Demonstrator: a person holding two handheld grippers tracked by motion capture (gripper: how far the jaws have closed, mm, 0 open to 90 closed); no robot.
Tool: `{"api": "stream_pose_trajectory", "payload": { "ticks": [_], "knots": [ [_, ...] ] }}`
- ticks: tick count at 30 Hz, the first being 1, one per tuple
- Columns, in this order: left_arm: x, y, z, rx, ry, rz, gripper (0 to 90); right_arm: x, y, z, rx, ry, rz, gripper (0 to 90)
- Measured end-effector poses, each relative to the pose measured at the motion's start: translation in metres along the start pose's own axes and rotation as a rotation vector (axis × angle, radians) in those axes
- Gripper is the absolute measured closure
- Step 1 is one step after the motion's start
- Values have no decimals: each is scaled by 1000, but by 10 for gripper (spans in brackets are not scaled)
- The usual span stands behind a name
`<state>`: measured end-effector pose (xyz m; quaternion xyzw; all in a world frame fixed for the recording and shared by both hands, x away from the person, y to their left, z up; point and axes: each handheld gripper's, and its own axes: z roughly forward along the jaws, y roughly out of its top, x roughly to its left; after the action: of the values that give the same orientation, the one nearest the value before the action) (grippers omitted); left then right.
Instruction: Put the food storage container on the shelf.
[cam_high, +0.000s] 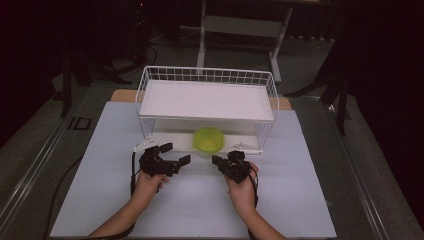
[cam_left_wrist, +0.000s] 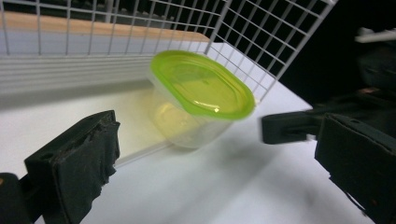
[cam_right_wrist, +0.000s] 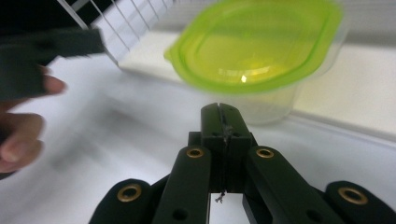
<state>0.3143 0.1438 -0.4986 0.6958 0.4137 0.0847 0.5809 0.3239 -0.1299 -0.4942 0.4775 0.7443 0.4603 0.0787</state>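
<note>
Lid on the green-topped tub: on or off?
On. The green lid covers the whole top of the clear tub, which stands at the front edge of the wire rack's lower shelf.

High view: we record a dim room, black at both upper corners, with the white table sheet (cam_high: 200, 200) the one bright field and only faint shadows below the wire basket (cam_high: 207, 107). Left gripper view: we note a sharp green lid (cam_left_wrist: 201, 84) with small glints and softly blurred near jaws. Right gripper view: we log sharp jaws, a defocused lid carrying one bright glare spot, and smear at the left edge.
</note>
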Motion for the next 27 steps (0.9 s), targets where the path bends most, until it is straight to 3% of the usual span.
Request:
{"api": "stream_pose_trajectory", "payload": {
  "ticks": [1, 9, 15, 21, 27],
  "knots": [
    [-5, -3, -2, 2, 6, 36, 8, 0, -1, 8, 16, -13, -8, 900],
    [-16, -11, -4, 2, 9, 98, 8, -5, 5, 30, 28, -47, 6, 900],
    [-16, -11, -5, -13, 7, 89, 8, -8, 15, 39, 20, -61, 13, 899],
    [-15, -14, -4, 6, 3, 85, 8, -12, 25, 48, 29, -65, 40, 895],
    [-16, -14, -3, 7, 3, 91, 8, -11, 31, 55, 40, -77, 26, 889]
  ]
}}
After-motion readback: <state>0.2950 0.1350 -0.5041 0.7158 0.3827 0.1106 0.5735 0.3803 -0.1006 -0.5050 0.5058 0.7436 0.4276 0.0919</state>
